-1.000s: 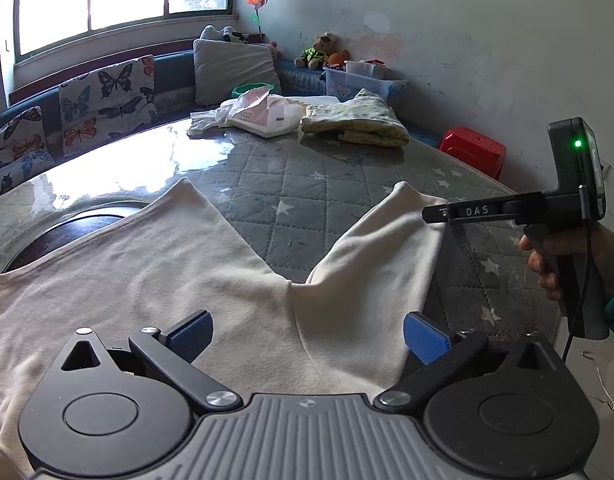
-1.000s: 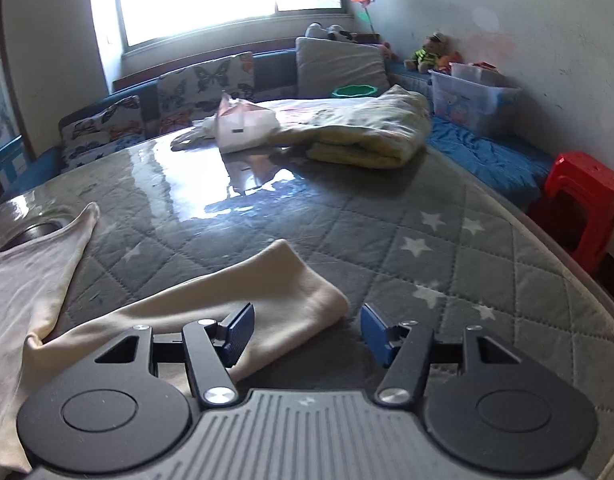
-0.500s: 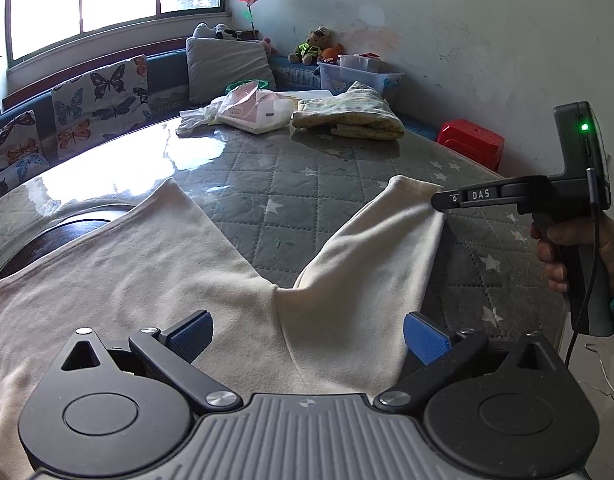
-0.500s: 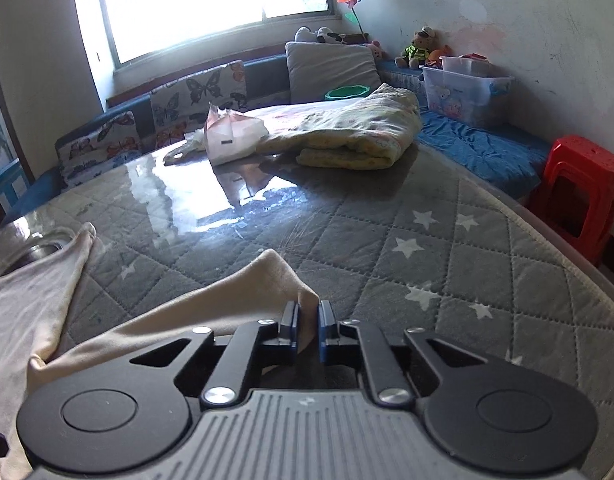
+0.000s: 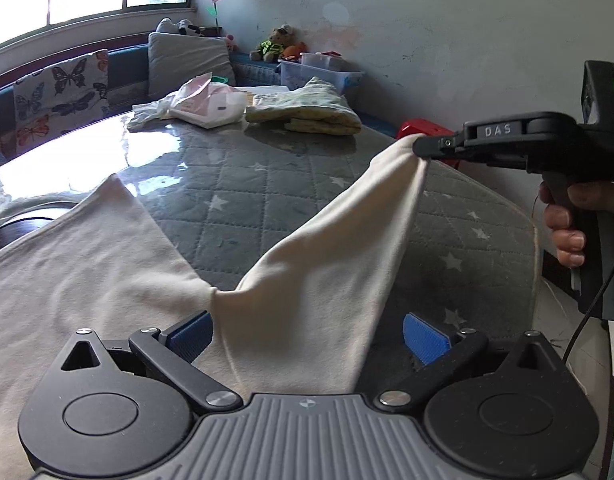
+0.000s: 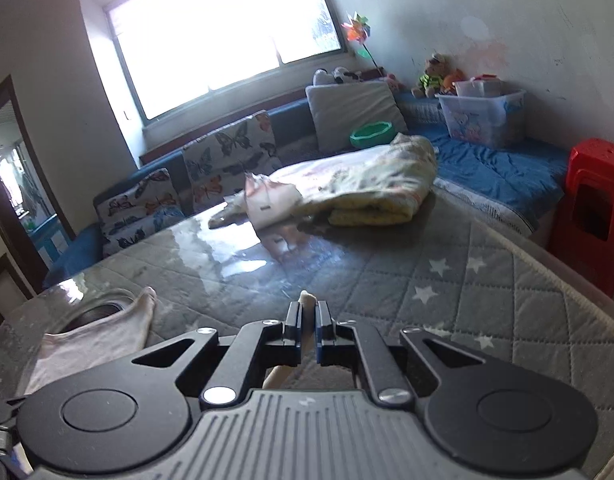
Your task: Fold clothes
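Observation:
A cream garment [image 5: 87, 280] lies spread on the quilted grey table [image 5: 235, 200]. Its right strip [image 5: 339, 248] rises off the table to my right gripper [image 5: 421, 148], which is shut on the strip's tip. In the right wrist view the cream tip [image 6: 307, 300] pokes up between the shut right gripper [image 6: 307, 320]. The garment's other corner [image 6: 143, 300] rests flat at the left. My left gripper [image 5: 307, 332] stands open low over the garment, with the lifted strip passing between its blue pads [image 5: 423, 338] without being pinched.
A folded yellow-patterned blanket [image 5: 307, 114] and a pink-white bag [image 5: 207, 104] sit at the table's far side. A red stool [image 6: 587, 208] stands past the right edge. A cushioned bench [image 6: 211, 160] with a clear bin [image 6: 483, 116] runs under the window. A hand [image 5: 567, 224] holds the right gripper's handle.
My right gripper shut on the tip of the garment's right strip, then lifted it off the table. The left gripper stayed open and shifted slightly forward.

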Tool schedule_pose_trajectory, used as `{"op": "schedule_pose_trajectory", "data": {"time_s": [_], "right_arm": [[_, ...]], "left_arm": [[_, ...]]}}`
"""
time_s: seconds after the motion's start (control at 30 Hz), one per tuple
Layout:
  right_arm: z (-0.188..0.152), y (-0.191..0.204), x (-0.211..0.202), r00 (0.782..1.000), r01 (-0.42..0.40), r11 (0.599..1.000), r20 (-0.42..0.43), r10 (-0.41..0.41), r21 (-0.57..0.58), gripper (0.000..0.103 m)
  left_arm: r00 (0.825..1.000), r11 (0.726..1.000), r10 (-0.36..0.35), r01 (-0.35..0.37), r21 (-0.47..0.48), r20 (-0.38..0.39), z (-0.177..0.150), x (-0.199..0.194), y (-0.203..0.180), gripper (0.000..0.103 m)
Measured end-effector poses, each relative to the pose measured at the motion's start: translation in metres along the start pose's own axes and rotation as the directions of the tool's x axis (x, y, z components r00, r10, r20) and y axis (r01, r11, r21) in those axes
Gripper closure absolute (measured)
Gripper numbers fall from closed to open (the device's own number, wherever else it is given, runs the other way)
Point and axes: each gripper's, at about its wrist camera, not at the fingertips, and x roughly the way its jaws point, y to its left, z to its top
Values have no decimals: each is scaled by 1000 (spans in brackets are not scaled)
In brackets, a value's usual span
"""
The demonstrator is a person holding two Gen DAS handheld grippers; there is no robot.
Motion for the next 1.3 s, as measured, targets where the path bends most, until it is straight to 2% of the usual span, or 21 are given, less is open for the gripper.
{"op": "schedule_pose_trajectory", "data": {"time_s": [0.47, 0.8, 0.93, 1.1, 1.3], "right_arm": [[1, 7, -18, 999, -33, 999, 38, 33, 8, 98], [14, 36, -38, 992, -99, 994, 78, 102, -45, 98], [20, 65, -48, 981, -159, 982, 95, 168, -100, 98], [24, 117, -57, 955, -262, 944, 85, 284, -202, 98], [6, 188, -49, 900, -419, 855, -17, 435, -308, 98]], "left_arm": [[998, 997, -60, 59, -49, -14, 5, 24, 7, 0], [997, 993, 37, -28, -117, 73, -14, -50, 47, 0], [990, 983, 99, -81, -162, 104, -26, -82, 69, 0], [971, 949, 202, -162, -271, 127, -52, -122, 106, 0], [944, 896, 301, -230, -380, 138, -84, -163, 138, 0]]}}
